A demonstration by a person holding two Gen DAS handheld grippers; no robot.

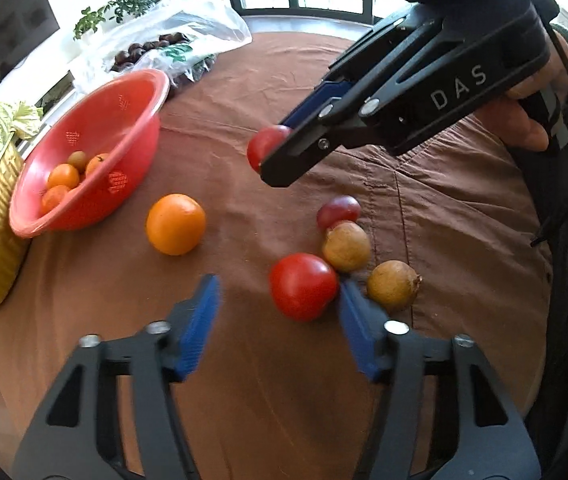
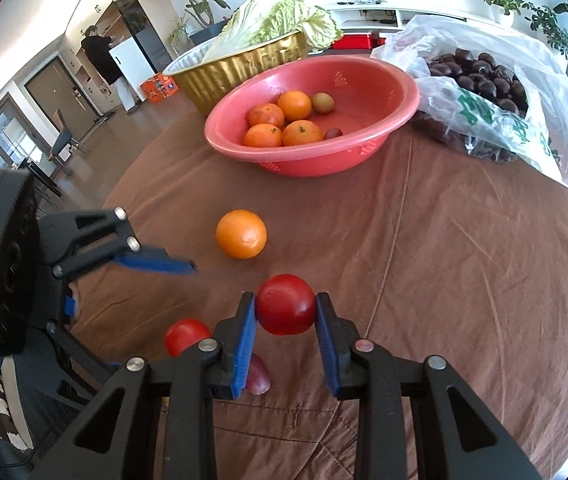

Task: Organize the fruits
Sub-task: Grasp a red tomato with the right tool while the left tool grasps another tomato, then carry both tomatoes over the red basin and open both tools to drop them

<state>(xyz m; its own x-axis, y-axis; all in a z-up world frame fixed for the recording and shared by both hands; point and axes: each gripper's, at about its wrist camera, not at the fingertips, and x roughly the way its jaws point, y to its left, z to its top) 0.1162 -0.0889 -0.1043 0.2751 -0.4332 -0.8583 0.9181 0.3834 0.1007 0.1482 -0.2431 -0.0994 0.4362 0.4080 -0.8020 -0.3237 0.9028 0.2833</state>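
Between the right gripper's (image 2: 286,312) blue pads sits a small red tomato (image 2: 286,305), clamped on both sides and lifted clear of the brown cloth on the counter (image 2: 464,280). Step in hand, as I read it: carrying this tomato to the red basin (image 2: 396,120), which already holds several tangerines and a small brownish fruit. Next move calls for swinging over the basin rim and releasing low so nothing bounces out.

Left gripper (image 1: 273,306): jaws apart, gripping nothing. A larger red tomato (image 1: 303,286) lies on the cloth just at its right pad, touching or nearly so; the left pad is well off it. Jaws need to centre on the tomato before squeezing.

Beside that tomato: two brown fruits (image 1: 347,246) and a reddish-purple one (image 1: 338,210), clustered. An orange (image 1: 175,224) lies alone, nearer the basin.
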